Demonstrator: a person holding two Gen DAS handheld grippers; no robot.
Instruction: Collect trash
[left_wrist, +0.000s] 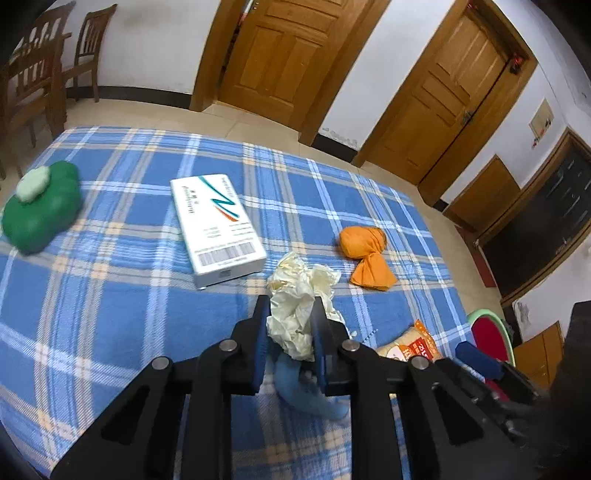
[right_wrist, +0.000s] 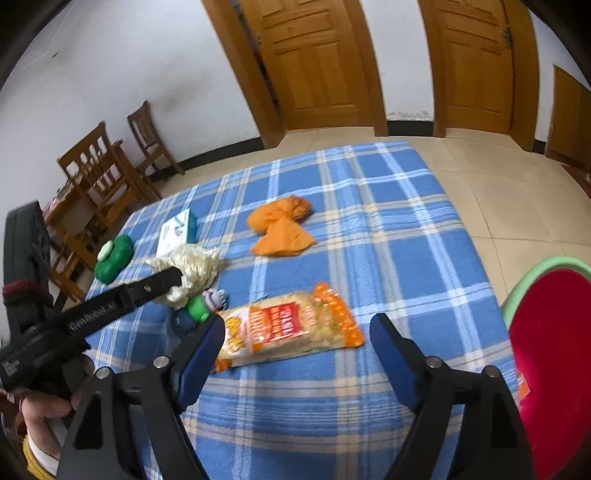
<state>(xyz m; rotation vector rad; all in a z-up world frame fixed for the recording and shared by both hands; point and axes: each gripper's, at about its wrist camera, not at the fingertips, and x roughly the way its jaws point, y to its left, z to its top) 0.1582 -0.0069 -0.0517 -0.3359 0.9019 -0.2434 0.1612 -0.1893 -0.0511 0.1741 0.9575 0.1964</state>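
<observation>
The left gripper was clamped on a crumpled wad of cream paper, its blue pads pressing the wad from both sides above the blue plaid tablecloth. Most of the wad bulged forward past the fingertips; it was too rumpled to show any clear long axis. Under the jaws lay something blue and blurred that could not be made out.

The right gripper stood wide open with nothing touching its pads. The orange snack packet lay flat on the cloth just ahead of and between its fingers, closer to the left-hand finger, its long axis running across the gap from one finger toward the other, slightly tilted.

Farther beyond both claws sat a knotted orange bag, its loose tail fanning back toward the right gripper. Left of the held wad lay a white box, long axis running away from the claw. A red bin with a green rim stood beside the right gripper's outer finger.
</observation>
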